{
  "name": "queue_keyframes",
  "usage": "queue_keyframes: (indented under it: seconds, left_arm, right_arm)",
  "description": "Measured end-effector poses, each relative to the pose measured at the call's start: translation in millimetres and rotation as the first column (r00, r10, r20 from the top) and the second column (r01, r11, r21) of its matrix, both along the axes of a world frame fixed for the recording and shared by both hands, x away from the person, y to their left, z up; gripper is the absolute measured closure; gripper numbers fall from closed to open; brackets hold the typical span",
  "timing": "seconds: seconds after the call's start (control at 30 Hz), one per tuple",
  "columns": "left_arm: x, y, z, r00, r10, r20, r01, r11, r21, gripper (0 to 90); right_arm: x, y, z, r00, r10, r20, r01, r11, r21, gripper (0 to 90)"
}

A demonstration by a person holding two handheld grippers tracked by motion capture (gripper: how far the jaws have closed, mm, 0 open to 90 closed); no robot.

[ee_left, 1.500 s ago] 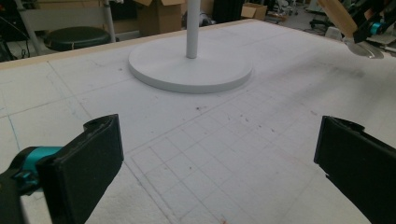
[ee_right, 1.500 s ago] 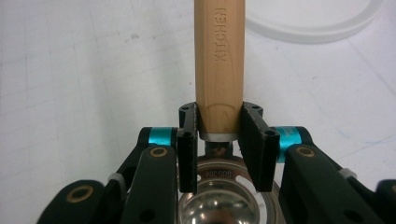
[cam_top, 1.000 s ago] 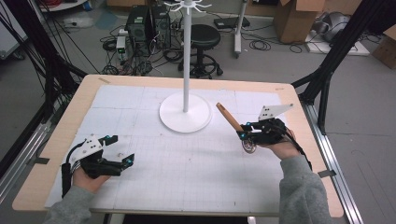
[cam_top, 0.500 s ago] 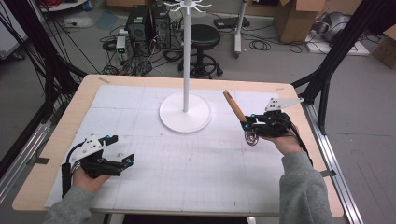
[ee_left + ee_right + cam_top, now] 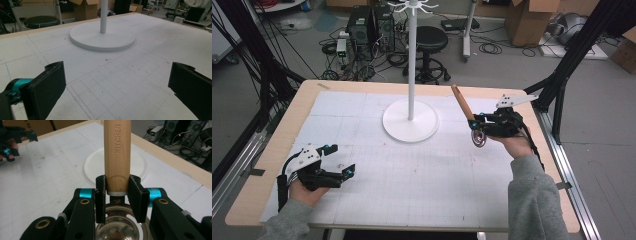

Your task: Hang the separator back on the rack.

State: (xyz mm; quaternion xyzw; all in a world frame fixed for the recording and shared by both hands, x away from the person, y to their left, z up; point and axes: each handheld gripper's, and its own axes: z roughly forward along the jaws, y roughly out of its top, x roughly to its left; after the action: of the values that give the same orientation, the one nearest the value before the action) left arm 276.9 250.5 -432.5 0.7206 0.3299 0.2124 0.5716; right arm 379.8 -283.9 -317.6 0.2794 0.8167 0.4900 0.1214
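My right gripper (image 5: 475, 123) is shut on a kitchen utensil at the right of the table and holds it off the mat. Its wooden handle (image 5: 460, 102) slants up toward the far left, and its perforated steel head (image 5: 478, 138) hangs below the jaws. In the right gripper view the pads (image 5: 136, 195) clamp the handle (image 5: 117, 152) just above the steel head (image 5: 120, 226). My left gripper (image 5: 340, 159) rests low at the near left, open with nothing between its jaws. In the left gripper view this gripper (image 5: 117, 86) stands wide apart over bare mat.
A white stand with a round base (image 5: 393, 125) and a tall pole (image 5: 412, 60) topped by hooks stands at the far middle of the white gridded mat (image 5: 412, 185). Its base (image 5: 102, 40) lies ahead of the left gripper. The table's wooden edge (image 5: 557, 175) runs along the right.
My right gripper has risen with the utensil and drifted toward the far side; the handle now stands steeper. The left hand has stayed in place.
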Motion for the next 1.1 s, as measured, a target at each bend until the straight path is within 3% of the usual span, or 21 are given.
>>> queue_keyframes:
  seconds: [0.27,1.1]
  left_arm:
    - [0.1,-0.2,0.1,1.0,-0.001,0.002,0.001,1.0,-0.007,1.8]
    - [-0.2,-0.3,0.7,1.0,-0.004,0.008,0.004,0.9999,-0.012,1.8]
  right_arm:
    - [6.2,6.5,11.7,0.9989,-0.022,0.041,0.02,0.999,0.036,69.6]
    - [18.0,30.5,37.6,0.9933,-0.057,0.101,0.046,0.993,0.111,69.6]
